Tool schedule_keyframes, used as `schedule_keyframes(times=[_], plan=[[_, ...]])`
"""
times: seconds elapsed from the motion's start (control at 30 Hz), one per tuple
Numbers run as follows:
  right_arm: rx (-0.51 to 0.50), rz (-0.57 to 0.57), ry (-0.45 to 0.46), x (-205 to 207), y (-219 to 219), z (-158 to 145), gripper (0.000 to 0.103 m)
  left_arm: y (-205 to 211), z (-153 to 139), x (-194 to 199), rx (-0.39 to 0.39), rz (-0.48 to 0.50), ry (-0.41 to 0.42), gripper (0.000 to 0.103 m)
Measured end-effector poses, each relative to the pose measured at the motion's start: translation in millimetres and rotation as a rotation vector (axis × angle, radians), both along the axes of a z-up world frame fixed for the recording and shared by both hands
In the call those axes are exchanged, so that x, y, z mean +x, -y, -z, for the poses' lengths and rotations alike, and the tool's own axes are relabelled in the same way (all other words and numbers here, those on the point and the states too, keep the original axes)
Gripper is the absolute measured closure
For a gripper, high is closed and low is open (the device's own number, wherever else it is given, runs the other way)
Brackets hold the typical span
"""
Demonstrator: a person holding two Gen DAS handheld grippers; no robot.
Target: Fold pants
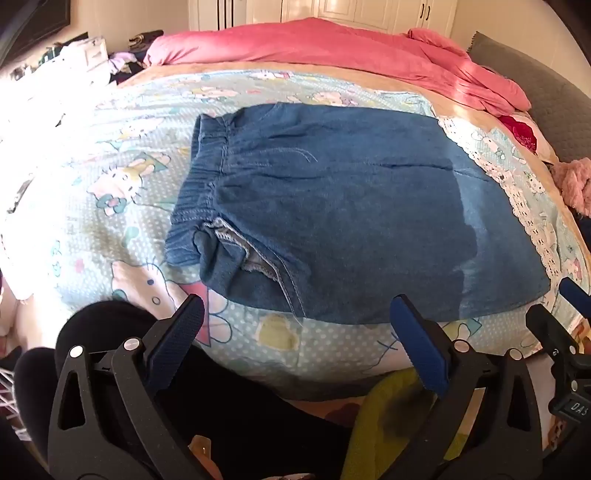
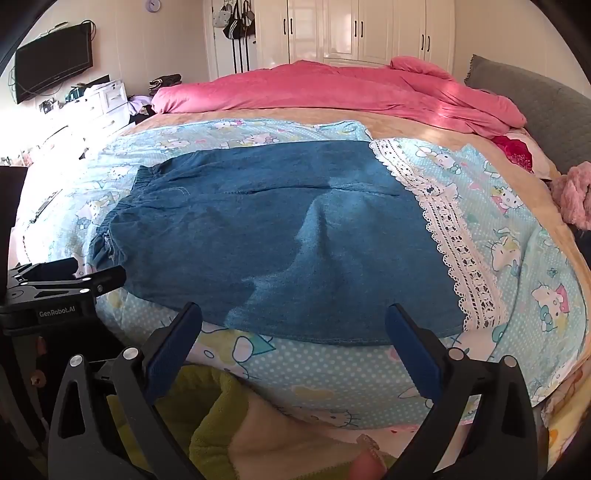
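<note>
One bed point(image 2: 546, 206) bears one pink quilt point(image 2: 332, 92) along its far edge and one folded pair of blue pants point(image 2: 280, 236) mid-cover, bare cover all round, while two grippers, left point(image 1: 297, 314) and right point(image 2: 293, 321), hang released, empty, at the near edge.

Bright daylight from the left (glare there), strong fisheye bending, dark corners.

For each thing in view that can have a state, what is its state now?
pants: folded, lying flat on the bed, held by no gripper
left gripper: open, empty, at the near edge of the pants
right gripper: open, empty
pink blanket: bunched at the far side
wardrobe doors: closed
television: off
</note>
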State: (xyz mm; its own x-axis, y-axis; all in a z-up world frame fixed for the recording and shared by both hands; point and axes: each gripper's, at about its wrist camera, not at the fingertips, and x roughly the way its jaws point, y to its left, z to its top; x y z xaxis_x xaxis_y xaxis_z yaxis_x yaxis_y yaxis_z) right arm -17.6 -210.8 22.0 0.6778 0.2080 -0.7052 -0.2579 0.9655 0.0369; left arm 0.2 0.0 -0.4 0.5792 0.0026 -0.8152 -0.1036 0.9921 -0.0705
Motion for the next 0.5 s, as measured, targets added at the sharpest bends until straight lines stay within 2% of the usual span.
schedule_keyframes(times=[0.2, 0.27, 0.5], plan=[[0.023, -0.001, 0.001, 0, 0, 0, 0.004, -11, -4, 5, -0.022, 0.006, -0.005, 0.008], [0.024, 0.0, 0.001, -1, 1, -1, 0.004, -3, -7, -3, 0.012, 0.002, 0.026, 0.008], [0.008, 0.003, 0.0, -3, -1, 0, 0.004, 3, -9, -6, 0.028, 0.011, 0.038, 0.008]])
